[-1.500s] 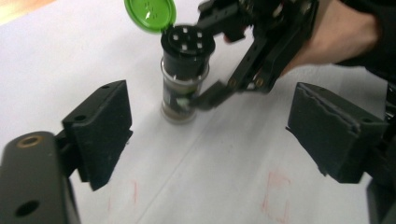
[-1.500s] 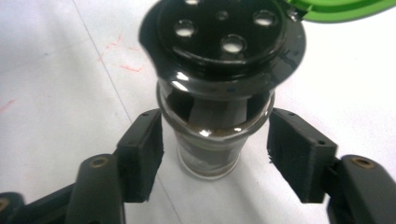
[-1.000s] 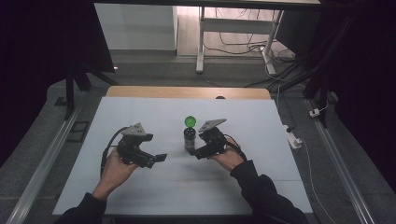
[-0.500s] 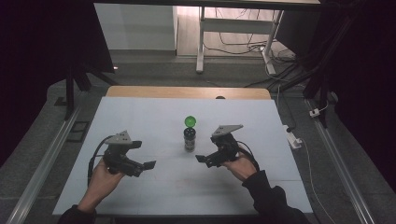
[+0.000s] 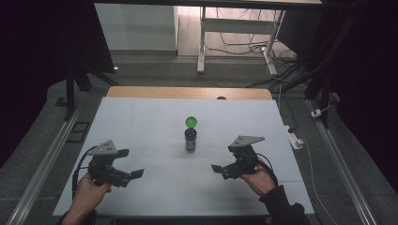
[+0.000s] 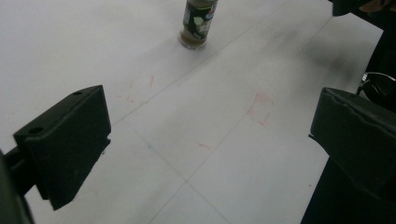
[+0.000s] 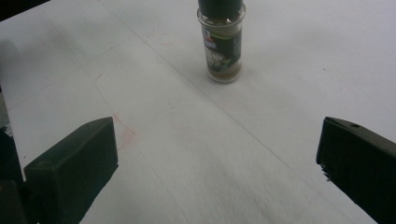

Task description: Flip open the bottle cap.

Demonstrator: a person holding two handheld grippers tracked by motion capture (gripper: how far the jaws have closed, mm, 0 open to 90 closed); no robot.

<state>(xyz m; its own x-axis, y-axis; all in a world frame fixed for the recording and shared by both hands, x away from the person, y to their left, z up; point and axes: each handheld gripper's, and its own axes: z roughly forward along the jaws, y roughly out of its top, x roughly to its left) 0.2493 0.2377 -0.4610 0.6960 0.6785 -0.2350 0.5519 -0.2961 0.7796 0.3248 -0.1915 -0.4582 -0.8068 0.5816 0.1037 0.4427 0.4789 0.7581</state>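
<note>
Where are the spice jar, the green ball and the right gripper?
spice jar [image 7: 225, 46], right gripper view, on its label.
green ball [image 5: 191, 122], high view, on its middle, atop the jar.
right gripper [image 5: 219, 171], high view, between its open fingers.

The spice jar [image 7: 220, 44] looks like clear glossy glass or plastic with a printed paper label, the table [image 5: 141, 126] is smooth matt white, and the gripper pads [image 6: 70, 140] are matt black.
</note>
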